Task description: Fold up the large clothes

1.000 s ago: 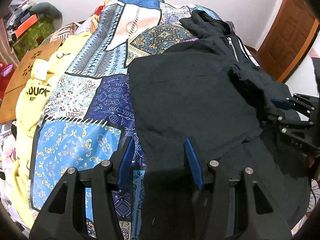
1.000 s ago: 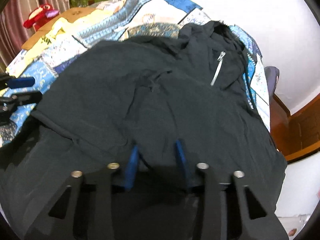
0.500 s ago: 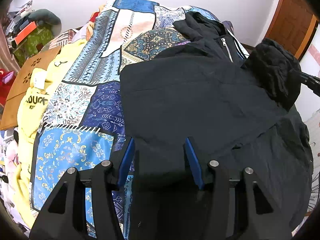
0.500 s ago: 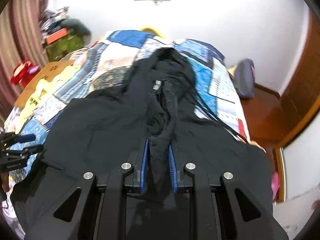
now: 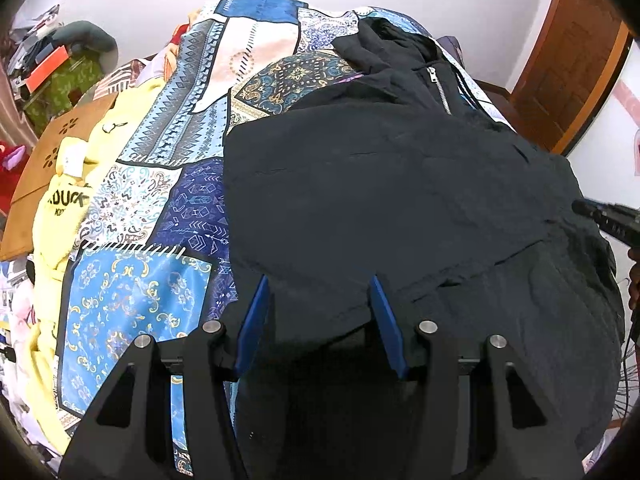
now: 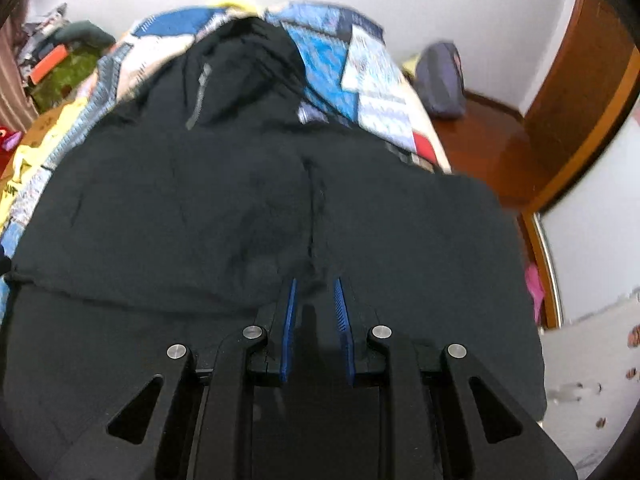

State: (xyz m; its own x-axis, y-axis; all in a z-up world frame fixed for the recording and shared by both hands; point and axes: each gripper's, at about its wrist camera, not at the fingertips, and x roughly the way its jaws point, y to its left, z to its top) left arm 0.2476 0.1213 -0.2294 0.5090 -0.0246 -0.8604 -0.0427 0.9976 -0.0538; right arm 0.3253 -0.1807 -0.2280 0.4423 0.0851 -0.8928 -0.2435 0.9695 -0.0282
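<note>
A large black zip jacket (image 5: pixel 380 200) lies on the patchwork bedspread (image 5: pixel 160 220), hood and zipper at the far end, both sides folded over its middle. It fills the right wrist view (image 6: pixel 260 208) too. My left gripper (image 5: pixel 320 304) is open and empty just above the jacket's near left edge. My right gripper (image 6: pixel 316 304) hovers over the jacket's near middle with its jaws a little apart and nothing between them; its tip shows at the right edge of the left wrist view (image 5: pixel 608 220).
A yellow garment (image 5: pixel 68 200) and a brown board (image 5: pixel 48 168) lie at the bed's left. Clutter (image 5: pixel 52 76) stands by the left wall. A wooden door (image 5: pixel 576 52) is at the right, with a grey bag (image 6: pixel 440 80) on the wooden floor beside the bed.
My right gripper carried a bunched part of the jacket across, laid it flat on the jacket and let go. My left gripper stayed open and barely moved.
</note>
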